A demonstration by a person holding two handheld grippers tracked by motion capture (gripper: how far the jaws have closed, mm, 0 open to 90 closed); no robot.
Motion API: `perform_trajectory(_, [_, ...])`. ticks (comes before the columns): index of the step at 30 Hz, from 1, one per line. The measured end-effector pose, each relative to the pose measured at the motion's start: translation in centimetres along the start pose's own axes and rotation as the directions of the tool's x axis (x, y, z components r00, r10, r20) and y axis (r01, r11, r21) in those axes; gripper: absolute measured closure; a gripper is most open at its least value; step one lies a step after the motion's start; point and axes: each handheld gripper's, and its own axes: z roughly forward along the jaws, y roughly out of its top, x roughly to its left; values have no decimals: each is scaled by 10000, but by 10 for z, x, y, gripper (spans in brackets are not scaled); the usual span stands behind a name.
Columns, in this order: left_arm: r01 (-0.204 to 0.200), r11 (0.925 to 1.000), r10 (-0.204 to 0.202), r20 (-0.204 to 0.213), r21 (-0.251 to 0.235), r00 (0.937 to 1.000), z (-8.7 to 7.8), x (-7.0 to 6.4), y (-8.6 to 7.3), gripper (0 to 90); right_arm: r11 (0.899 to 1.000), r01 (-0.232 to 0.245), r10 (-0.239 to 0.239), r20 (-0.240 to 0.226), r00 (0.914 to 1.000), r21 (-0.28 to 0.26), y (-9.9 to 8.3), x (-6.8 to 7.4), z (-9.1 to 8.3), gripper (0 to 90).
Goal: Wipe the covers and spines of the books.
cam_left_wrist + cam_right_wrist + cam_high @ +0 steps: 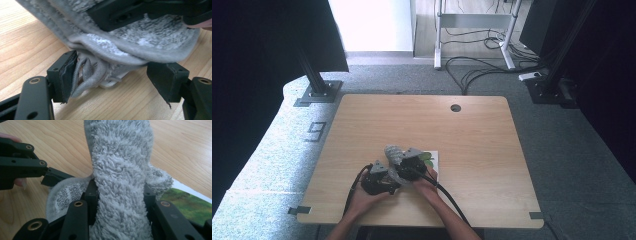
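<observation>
A grey fluffy cloth (120, 170) is bunched between the jaws of my right gripper (120, 195), which is shut on it. In the high view the cloth (393, 152) sticks up just beyond the right gripper (404, 162), near the table's front middle. My left gripper (389, 181) sits close beside it on the left. In the left gripper view, its jaws stand apart around the cloth's hanging hem and a grey loop (86, 75), so the left gripper (112, 77) is open. The cloth's edge (120, 47) drapes just above them.
A white card with a green picture (431, 159) lies on the wooden table (472, 145) under and right of the grippers. A cable hole (455, 107) sits near the far edge. Black frame posts and floor cables stand beyond the table.
</observation>
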Motion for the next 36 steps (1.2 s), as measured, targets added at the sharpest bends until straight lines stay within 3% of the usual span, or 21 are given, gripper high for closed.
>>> perform_trajectory(10, [15,10000,-15,29,-14,10000,0,1,0,253,9997,-216,217,39,9998,-146,-14,-9,-18,600])
perform_trajectory(17, [62,10000,-62,79,-29,9999,0,2,0,255,9949,-948,947,-41,9955,-359,-30,-28,-42,596])
perform_trajectory(20, [60,10000,-60,75,-18,10000,0,1,0,255,9926,-1118,1128,174,9935,-475,-42,-39,-56,596])
perform_trajectory(28, [89,10000,-89,54,-9,9999,-1,2,0,259,9810,-1805,1858,774,9795,-706,-69,-68,-88,594])
perform_trajectory(32, [79,10000,-79,33,-20,10000,0,2,0,259,9691,-2338,2402,858,9669,-783,-82,-82,-100,601])
perform_trajectory(36, [60,10000,-60,29,-17,10000,0,1,1,258,9682,-2276,2375,966,9666,-1038,-78,-83,-105,619])
